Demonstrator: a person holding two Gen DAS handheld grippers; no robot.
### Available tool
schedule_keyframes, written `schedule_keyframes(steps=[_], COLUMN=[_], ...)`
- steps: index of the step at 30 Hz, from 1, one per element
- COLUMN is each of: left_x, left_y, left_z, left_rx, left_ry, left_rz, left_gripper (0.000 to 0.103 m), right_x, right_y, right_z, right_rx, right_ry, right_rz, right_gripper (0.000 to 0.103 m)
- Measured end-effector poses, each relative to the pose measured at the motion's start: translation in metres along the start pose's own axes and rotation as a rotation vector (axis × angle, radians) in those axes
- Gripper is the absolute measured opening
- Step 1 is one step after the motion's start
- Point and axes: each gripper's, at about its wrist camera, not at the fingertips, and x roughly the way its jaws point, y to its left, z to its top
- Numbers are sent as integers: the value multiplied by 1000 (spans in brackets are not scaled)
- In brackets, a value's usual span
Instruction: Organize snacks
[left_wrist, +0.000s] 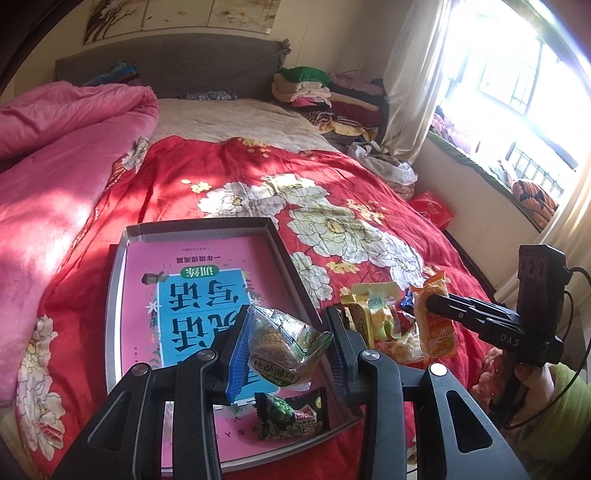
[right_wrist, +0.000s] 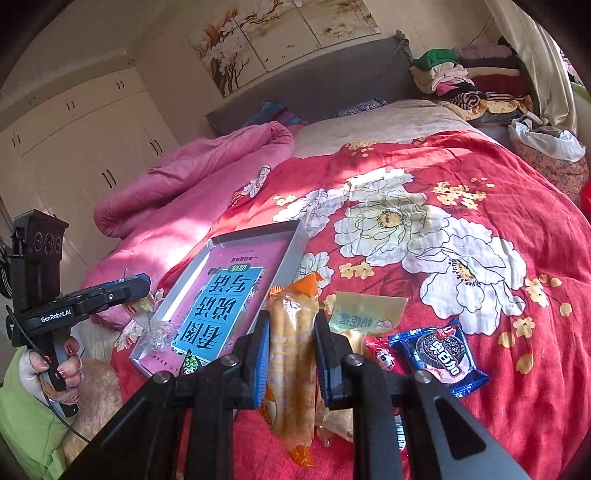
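Observation:
A grey tray (left_wrist: 199, 226) with a pink and blue book inside lies on the red floral bedspread; it also shows in the right wrist view (right_wrist: 295, 243). My left gripper (left_wrist: 284, 343) is shut on a green-and-clear biscuit packet (left_wrist: 284, 347) and holds it above the tray. A dark green snack packet (left_wrist: 291, 415) lies in the tray's near corner. My right gripper (right_wrist: 291, 343) is shut on an orange cracker packet (right_wrist: 291, 354), which also shows in the left wrist view (left_wrist: 434, 314), over the loose snack pile. A blue Oreo packet (right_wrist: 441, 352) and a yellow packet (right_wrist: 365, 308) lie to its right.
A rolled pink quilt (left_wrist: 55, 155) lies left of the tray. Folded clothes (left_wrist: 325, 92) are stacked by the headboard. A window sill (left_wrist: 498, 173) and a red box (left_wrist: 432, 208) are on the right. White wardrobes (right_wrist: 74, 140) stand to the left.

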Motion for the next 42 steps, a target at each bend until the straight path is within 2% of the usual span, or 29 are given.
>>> schedule_keyframes(steps=[10, 23, 33, 42], left_x=[-21, -44, -44, -27], left_y=[33, 64, 65, 68], left_z=[-8, -12, -18, -24], left_rx=[-87, -149, -132, -130], left_ry=[-21, -56, -52, -14], left_rz=[40, 90, 110, 92], left_gripper=[39, 39, 39, 39], right_x=[3, 9, 19, 29], right_y=[25, 49, 76, 96], right_z=[-1, -1, -1, 1], right_rx=[-36, -55, -105, -130], right_ry=[6, 9, 18, 22], right_rz=[46, 85, 100, 106], right_gripper=[22, 22, 22, 22])
